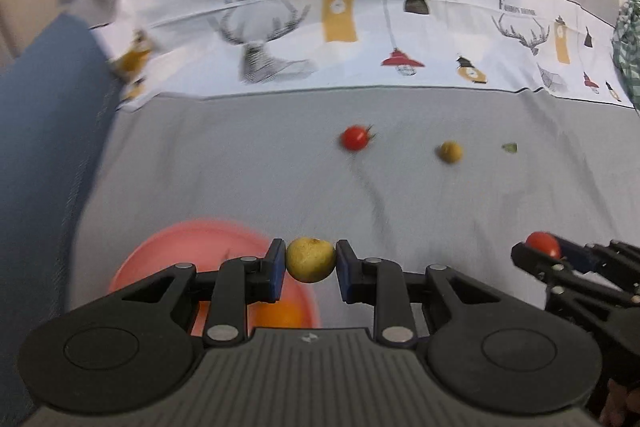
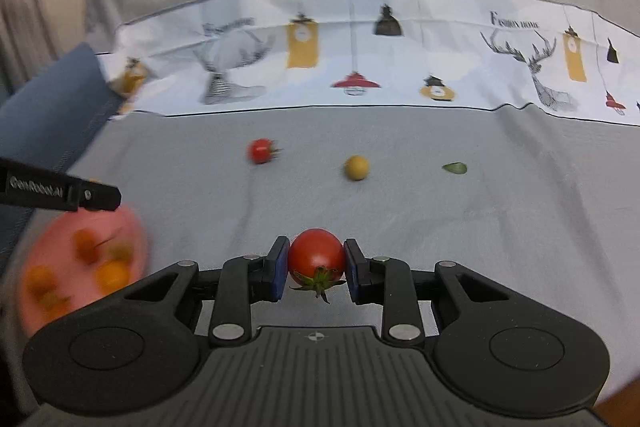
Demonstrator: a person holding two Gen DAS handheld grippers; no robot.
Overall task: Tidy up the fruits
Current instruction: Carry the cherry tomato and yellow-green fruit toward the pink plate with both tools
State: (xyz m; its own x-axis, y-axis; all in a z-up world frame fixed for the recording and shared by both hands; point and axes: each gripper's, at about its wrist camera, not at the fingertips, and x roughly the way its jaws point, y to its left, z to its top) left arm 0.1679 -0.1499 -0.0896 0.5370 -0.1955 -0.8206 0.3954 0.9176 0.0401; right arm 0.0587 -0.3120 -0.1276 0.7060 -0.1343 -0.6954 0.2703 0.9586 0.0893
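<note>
My left gripper [image 1: 311,261] is shut on a yellow-green round fruit [image 1: 311,259], held over the right rim of a pink plate [image 1: 192,247]. My right gripper [image 2: 317,265] is shut on a red tomato [image 2: 317,255] with a green calyx, above the grey cloth. In the left wrist view the right gripper [image 1: 540,253] shows at the right with the tomato [image 1: 543,243]. The pink plate [image 2: 52,239] holds several orange and green fruits. A second red tomato [image 1: 355,137] [image 2: 260,151] and a yellow fruit [image 1: 450,151] [image 2: 356,167] lie farther back on the cloth.
A small green leaf [image 2: 455,168] [image 1: 509,147] lies right of the yellow fruit. A white printed cloth [image 2: 360,59] with deer and lamps runs across the back. A blue cushion [image 1: 44,131] borders the left side. The left gripper's finger [image 2: 80,197] shows above the plate.
</note>
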